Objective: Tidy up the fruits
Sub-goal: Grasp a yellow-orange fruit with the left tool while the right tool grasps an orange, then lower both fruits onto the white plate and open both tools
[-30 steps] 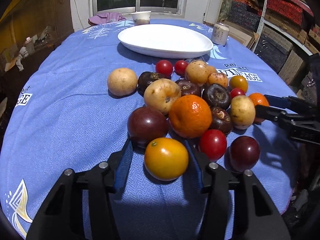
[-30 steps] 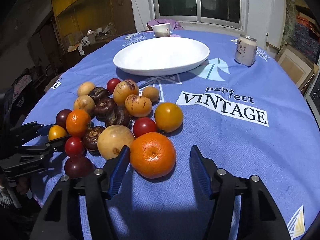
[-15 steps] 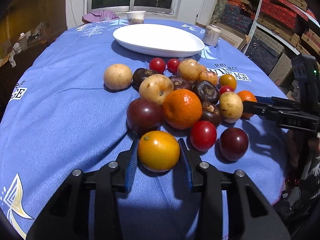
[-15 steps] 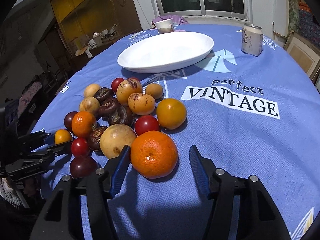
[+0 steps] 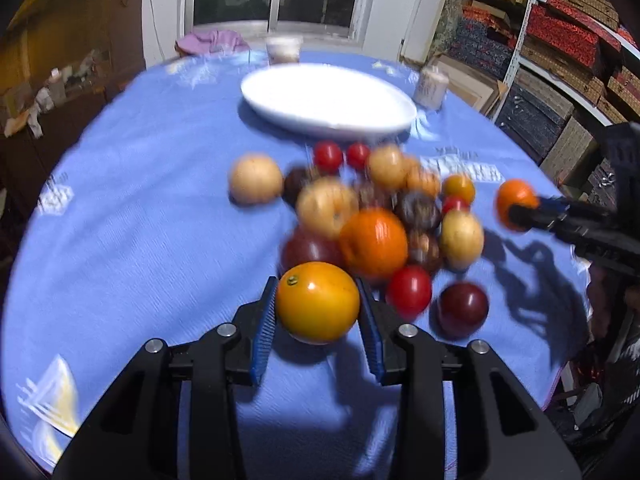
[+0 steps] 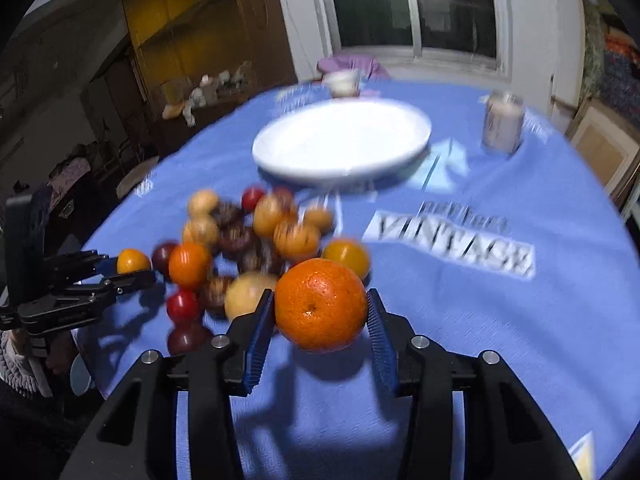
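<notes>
Fruits [image 5: 372, 216] lie heaped toward the near edge of a round tabletop [image 5: 140, 208] under a blue cloth printed "perfect VINTAGE" [image 6: 452, 240]. A white plate [image 5: 328, 100] sits bare past the heap toward the far edge, with a small cup [image 5: 283, 49] behind it, a can [image 6: 502, 128] off to one side and a purple cloth [image 5: 212, 42] at the far rim below a dark window. Stacked patterned boxes [image 5: 560, 40] fill shelves on one side of the room; a brown cabinet [image 6: 200, 32] stands on the other.

The left gripper [image 5: 318, 312] has its blue pads pressed on a yellow-orange fruit [image 5: 318, 302]. The right gripper [image 6: 320, 316] clamps a textured orange [image 6: 320, 304]; its jaws have just been closing onto it. A second ago both fruits sat on the cloth between wider jaws; now each hangs clear of the cloth with a shadow beneath, and the background has blurred.

Only the left wrist view shows the box shelves, and it catches the right gripper [image 5: 516, 210] from the side with its orange at the heap's edge. Only the right wrist view shows the cabinet, the printed lettering in full, and the left gripper [image 6: 128, 270] from the side with a person's sleeve [image 6: 16, 364] behind it.
</notes>
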### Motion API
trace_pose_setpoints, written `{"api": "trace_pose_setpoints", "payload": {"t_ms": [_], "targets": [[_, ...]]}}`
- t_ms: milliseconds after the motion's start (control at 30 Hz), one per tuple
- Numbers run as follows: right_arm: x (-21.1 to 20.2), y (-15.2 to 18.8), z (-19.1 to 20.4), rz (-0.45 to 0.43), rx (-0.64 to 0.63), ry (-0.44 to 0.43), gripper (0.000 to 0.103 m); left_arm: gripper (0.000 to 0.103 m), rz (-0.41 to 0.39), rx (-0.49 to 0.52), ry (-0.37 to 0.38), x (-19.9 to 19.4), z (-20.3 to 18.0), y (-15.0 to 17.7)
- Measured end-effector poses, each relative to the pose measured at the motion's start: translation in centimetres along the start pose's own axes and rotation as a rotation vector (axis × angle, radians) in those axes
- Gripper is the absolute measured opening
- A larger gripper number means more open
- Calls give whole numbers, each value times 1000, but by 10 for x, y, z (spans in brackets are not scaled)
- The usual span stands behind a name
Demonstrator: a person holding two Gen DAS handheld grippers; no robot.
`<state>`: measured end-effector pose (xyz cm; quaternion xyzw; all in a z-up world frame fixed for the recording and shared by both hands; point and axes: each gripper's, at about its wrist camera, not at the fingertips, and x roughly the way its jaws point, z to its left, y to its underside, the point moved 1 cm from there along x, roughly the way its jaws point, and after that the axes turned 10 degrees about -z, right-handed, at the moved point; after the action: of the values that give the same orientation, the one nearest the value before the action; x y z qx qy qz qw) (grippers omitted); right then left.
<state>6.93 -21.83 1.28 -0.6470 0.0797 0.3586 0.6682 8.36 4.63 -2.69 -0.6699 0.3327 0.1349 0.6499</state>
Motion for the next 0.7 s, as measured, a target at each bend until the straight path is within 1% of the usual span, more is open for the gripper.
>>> {"api": "trace_pose_setpoints", "payload": {"t_ms": [33, 100, 167, 233, 267, 300, 367, 467, 533, 600, 700], "targets": [[-8, -17, -4, -37, -9, 16, 46, 37, -20, 11, -10, -4, 1, -14], [-12, -46, -8, -83, -38, 45, 46, 37, -65, 26, -33, -8, 3, -48], [1, -76, -11, -107, -65, 68, 46, 37, -112, 39, -44, 0, 2, -85], [29, -99, -13, -103, -71, 82, 46, 37, -141, 40, -70, 15, 3, -115], [45, -107, -13, -95, -74, 88, 46, 37, -144, 42, -81, 33, 3, -132], [63, -113, -14, -85, -75, 94, 46, 37, -140, 38, -86, 45, 4, -141], [102, -120, -17, -51, -68, 115, 46, 37, -110, 21, -95, 87, 7, -161], [149, -122, -23, 4, -59, 144, 46, 38, -55, 10, -113, 134, 13, -171], [168, -121, -26, 27, -55, 157, 47, 38, -6, -6, -114, 165, 17, -173], [180, -119, -28, 43, -44, 159, 47, 38, 27, -17, -109, 185, 20, -168], [193, -116, -33, 59, -43, 179, 47, 38, 53, -14, -104, 203, 20, -166]]}}
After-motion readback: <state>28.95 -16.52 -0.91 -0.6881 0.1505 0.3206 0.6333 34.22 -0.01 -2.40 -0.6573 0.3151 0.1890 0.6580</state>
